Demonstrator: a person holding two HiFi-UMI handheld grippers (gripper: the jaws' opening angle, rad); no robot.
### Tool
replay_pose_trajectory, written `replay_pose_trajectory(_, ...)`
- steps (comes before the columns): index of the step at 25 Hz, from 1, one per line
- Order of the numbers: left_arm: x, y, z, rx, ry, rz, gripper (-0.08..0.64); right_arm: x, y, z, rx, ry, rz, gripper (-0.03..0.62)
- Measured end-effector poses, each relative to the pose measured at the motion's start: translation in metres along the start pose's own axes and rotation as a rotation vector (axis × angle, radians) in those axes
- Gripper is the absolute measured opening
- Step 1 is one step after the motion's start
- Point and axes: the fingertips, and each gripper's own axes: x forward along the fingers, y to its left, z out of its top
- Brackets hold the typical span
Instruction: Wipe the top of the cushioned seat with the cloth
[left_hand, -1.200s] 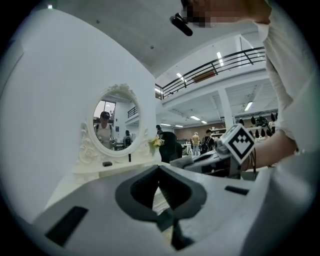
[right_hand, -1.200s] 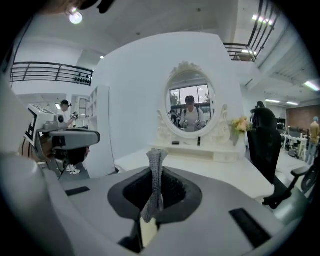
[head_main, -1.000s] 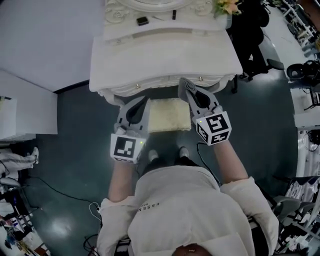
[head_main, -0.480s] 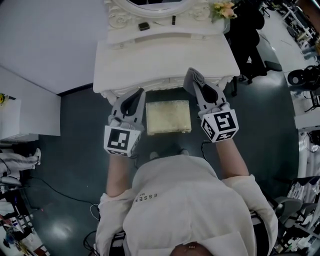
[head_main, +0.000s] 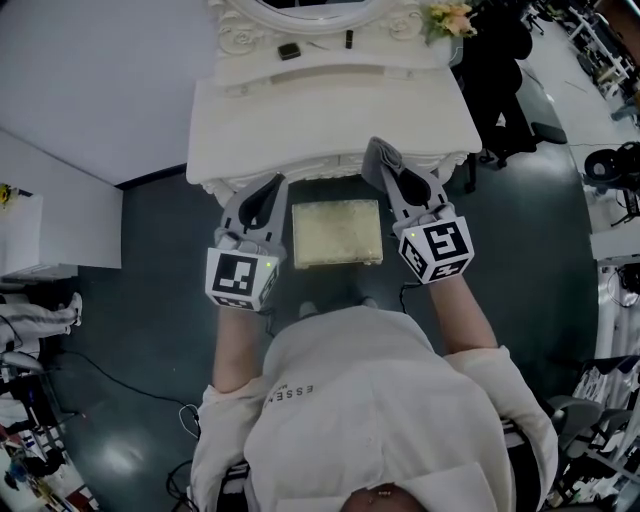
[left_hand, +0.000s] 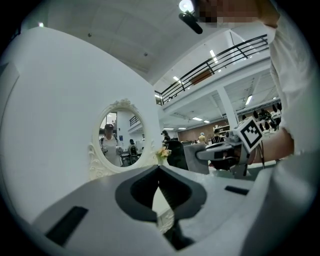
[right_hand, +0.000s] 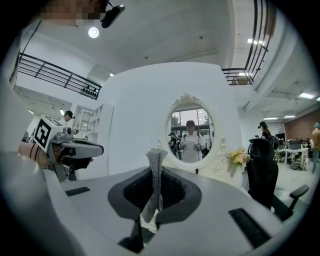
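The cushioned seat (head_main: 337, 233) is a cream square pad standing in front of the white vanity table (head_main: 330, 115). My left gripper (head_main: 270, 190) hangs over the seat's left edge. It is shut, and its jaws (left_hand: 159, 169) meet with nothing between them. Over the seat's right far corner my right gripper (head_main: 378, 160) is shut on a grey cloth (head_main: 381, 165). In the right gripper view a twisted strip of that cloth (right_hand: 155, 175) stands up from between the jaws. Both grippers point towards the vanity mirror (right_hand: 191, 135).
The vanity's front edge overhangs just beyond the seat. Small dark objects (head_main: 288, 51) and flowers (head_main: 450, 15) sit on its top. A black office chair (head_main: 505, 80) stands to the right and a white cabinet (head_main: 40, 225) to the left. Cables trail on the dark floor (head_main: 150, 390).
Over the last second both grippers have shifted slightly outward from the seat's sides. In the last half second almost nothing has moved. The cloth stays in the right gripper.
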Motion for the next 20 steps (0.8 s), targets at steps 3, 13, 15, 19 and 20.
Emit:
replay_pose_trajectory(3, -0.001, 0.0, -0.001, -0.013, 0.004, 0.004, 0.002, 0.001, 0.002, -0.002, 0.014, 0.009, 0.01, 0.028)
replay_pose_trajectory(13, -0.01, -0.002, 0.003, -0.011, -0.001, 0.023, 0.002, -0.003, 0.009, 0.0, -0.001, -0.003, 0.015, 0.028)
replay_pose_trajectory(15, -0.011, 0.0, 0.004, -0.015, -0.004, 0.032, 0.002, -0.003, 0.01, 0.001, 0.005, -0.003, 0.013, 0.028)
replay_pose_trajectory(19, -0.016, 0.003, 0.003, -0.024, -0.002, 0.041, 0.002, -0.003, 0.014, 0.001, 0.006, -0.006, 0.015, 0.028)
replay_pose_trajectory(20, -0.017, 0.003, 0.002, -0.024, 0.001, 0.042, 0.002, -0.003, 0.015, 0.001, 0.005, -0.008, 0.017, 0.028)
